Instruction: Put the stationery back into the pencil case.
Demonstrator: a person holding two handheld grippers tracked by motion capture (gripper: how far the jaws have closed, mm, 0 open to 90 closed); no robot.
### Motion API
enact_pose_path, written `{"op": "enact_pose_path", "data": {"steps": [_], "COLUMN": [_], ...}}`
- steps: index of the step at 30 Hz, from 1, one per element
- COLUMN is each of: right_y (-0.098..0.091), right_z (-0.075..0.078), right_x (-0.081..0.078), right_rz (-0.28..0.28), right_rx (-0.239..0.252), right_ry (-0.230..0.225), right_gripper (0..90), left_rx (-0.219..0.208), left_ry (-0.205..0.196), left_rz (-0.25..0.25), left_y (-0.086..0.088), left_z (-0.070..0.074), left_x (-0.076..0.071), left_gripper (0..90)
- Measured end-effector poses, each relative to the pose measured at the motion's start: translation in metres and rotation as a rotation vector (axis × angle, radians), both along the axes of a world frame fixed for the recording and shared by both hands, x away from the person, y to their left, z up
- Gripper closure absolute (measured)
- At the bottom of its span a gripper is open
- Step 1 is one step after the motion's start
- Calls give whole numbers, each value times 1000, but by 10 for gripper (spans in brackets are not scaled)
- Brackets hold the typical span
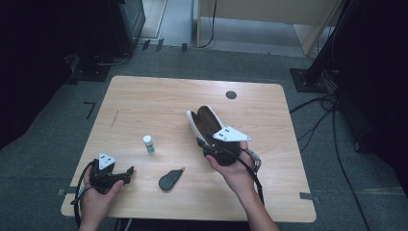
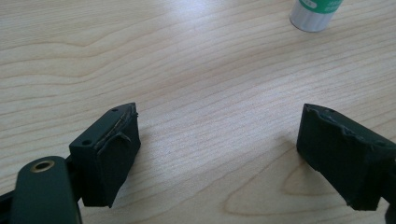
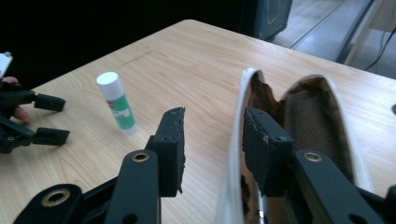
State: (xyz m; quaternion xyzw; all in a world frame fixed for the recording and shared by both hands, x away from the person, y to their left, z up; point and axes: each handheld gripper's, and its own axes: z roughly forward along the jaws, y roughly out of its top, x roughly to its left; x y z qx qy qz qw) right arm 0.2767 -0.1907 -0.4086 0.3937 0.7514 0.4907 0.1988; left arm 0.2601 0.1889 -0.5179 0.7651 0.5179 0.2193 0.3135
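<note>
Judged from the layout: packing of the pencil case (image 1: 204,120) hardly begun. Case unzipped and gaping on the tabletop (image 1: 144,96), nothing recognisable inside it in the right gripper view beyond brown lining and mesh. Left to do, by the look of it: glue stick and dark pouch into the case, then zip shut.

Left tongs (image 1: 129,172): spread wide, empty, hovering low over bare wood in the left gripper view (image 2: 219,154); nothing between the pads. Glue stick (image 1: 148,144) upright ahead of them and toward the right tongs, apart from both. Dark teardrop pouch (image 1: 170,180) flat on the wood just beside the left tongs, on the side nearest the right hand, untouched.

Right tongs (image 3: 212,144): partly spread, straddling the near white zip edge of the case, one pad outside, the other inside the opening. Outer pad clear of the fabric; inner pad close against the rim, contact hard to tell, no pinch evident. Case directly ahead of these tongs, lying lengthwise away from them.
</note>
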Motion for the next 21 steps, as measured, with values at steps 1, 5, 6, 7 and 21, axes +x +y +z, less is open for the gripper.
{"op": "enact_pose_path", "data": {"steps": [1, 5, 6, 7, 21], "right_y": [3, 17, 20, 23, 49], "right_z": [-1, -4, -5, -5, -11], "right_x": [-1, 0, 1, 1, 8], "right_rz": [6, 33, 39, 42, 75], "right_rx": [1, 0, 0, 5, 12], "right_ry": [-1, 8, 9, 12, 18], "right_gripper": [578, 560, 560, 560, 554], "left_rx": [1, 0, 0, 0, -1], "left_ry": [0, -1, -2, -1, -3], "left_rz": [0, 0, 0, 0, -10], "left_y": [0, 0, 0, 0, 0], "left_z": [0, 0, 0, 0, 0], "left_x": [0, 0, 0, 0, -1], "left_gripper": [133, 134, 134, 134, 134]}}
